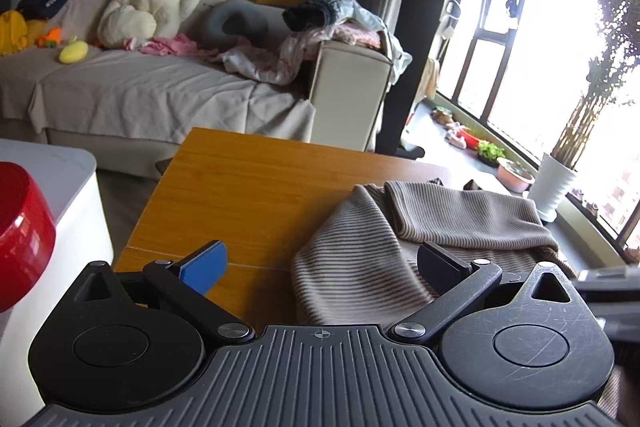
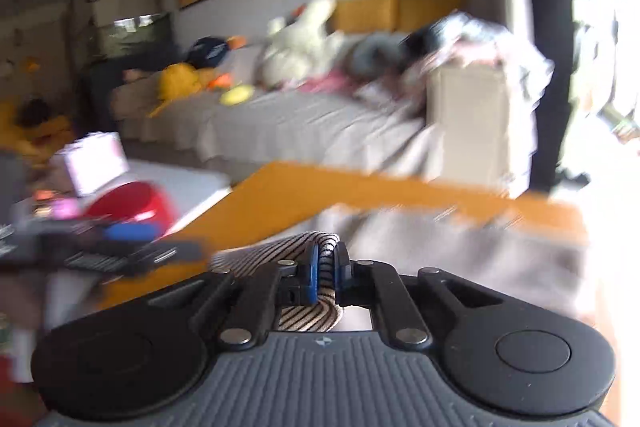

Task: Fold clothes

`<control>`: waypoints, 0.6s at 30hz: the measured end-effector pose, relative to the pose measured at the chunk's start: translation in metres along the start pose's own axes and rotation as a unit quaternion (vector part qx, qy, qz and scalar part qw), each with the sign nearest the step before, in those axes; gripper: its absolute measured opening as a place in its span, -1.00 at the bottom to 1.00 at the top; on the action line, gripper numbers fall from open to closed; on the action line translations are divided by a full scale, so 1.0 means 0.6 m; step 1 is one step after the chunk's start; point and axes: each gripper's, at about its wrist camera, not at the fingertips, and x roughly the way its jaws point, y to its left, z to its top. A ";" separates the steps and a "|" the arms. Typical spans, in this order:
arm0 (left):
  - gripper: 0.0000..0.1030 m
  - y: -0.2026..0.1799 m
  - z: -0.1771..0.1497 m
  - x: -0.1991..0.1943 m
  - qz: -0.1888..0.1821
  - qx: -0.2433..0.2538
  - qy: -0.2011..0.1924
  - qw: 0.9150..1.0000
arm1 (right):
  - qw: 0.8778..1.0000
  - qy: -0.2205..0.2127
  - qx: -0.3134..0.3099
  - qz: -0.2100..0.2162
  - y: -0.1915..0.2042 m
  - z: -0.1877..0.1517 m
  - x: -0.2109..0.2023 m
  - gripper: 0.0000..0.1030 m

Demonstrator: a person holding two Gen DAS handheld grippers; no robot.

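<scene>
Garment position first: striped sweater point(image 1: 400, 251) lies bunched on the wooden table point(image 1: 240, 187), to the right of centre in the left wrist view, with a folded-over part running across toward the window side. Left tool point(image 1: 320, 263) is released, jaws spread wide, nothing between them; its right finger sits over the sweater's near edge, its left finger over bare table. So the cloth lies forward and right of the left tool.

Right tool point(image 2: 326, 263) is clenched on a rolled hem or cuff of the same sweater point(image 2: 316, 247), pads pinching the striped fold; rest of that view is motion-blurred. Left tool shows at the left edge there, just beside.

Judgement: right hand owns the edge. Left needs to shift right to catch an opposite edge before any fold across the long axis.
</scene>
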 end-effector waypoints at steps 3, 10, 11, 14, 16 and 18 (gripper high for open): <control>1.00 -0.017 -0.003 0.011 -0.014 0.003 0.006 1.000 | 0.994 -0.018 -0.052 -0.094 -0.059 0.027 0.026 -0.86; 1.00 -0.083 -0.030 0.048 -0.058 0.040 0.036 0.997 | 0.983 0.058 0.003 -0.175 -0.210 0.013 0.100 -0.79; 1.00 -0.090 -0.033 0.053 -0.061 0.046 0.040 0.996 | 0.982 0.058 0.026 -0.177 -0.228 0.002 0.096 -0.78; 1.00 -0.108 -0.043 0.067 -0.070 0.065 0.049 0.994 | 0.981 0.053 0.115 -0.149 -0.276 -0.029 0.082 -0.60; 1.00 -0.120 -0.050 0.076 -0.075 0.078 0.056 0.993 | 0.977 0.057 0.175 -0.111 -0.298 -0.053 0.078 -0.27; 1.00 -0.129 -0.053 0.089 -0.076 0.081 0.063 0.992 | 0.971 0.070 0.206 -0.095 -0.304 -0.081 0.087 -0.06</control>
